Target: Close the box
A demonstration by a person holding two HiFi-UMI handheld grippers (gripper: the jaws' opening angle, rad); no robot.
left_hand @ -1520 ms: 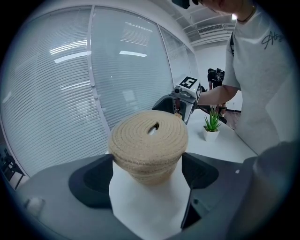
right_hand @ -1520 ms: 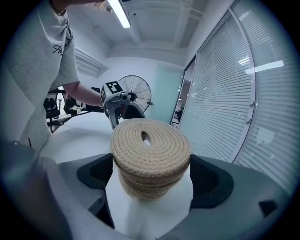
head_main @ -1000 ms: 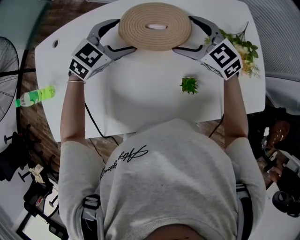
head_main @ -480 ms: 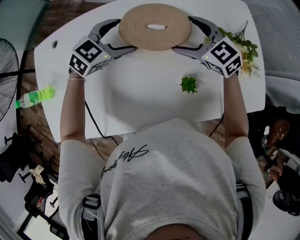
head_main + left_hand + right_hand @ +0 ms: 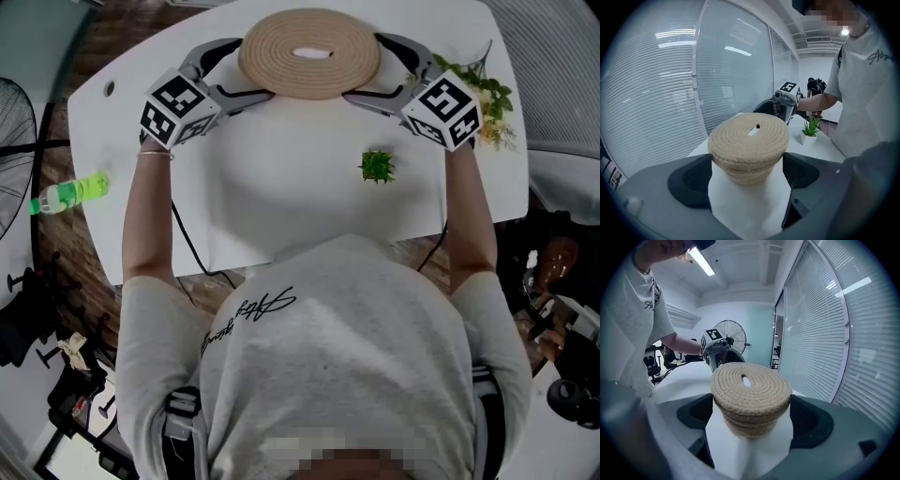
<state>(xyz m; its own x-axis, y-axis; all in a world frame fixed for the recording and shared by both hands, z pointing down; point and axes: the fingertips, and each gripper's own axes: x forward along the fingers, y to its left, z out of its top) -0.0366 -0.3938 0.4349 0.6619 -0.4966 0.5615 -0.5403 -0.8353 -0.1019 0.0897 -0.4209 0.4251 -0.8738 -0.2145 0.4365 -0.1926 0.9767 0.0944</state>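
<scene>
Rope basket [image 5: 309, 52]: I found it lidded, on the white bench [image 5: 281, 187].
Left tool [image 5: 255, 67]: released, jaws straddling its left side.
Right tool [image 5: 364, 67]: released, straddling its right.

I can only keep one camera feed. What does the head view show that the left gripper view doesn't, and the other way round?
Only the head view shows the green bottle beside the table's left edge, the fan and the flowers at the far right. Only the left gripper view shows the window blinds and the box side-on below its lid. Both show the woven lid, the small potted plant, the white table and the right gripper.
</scene>
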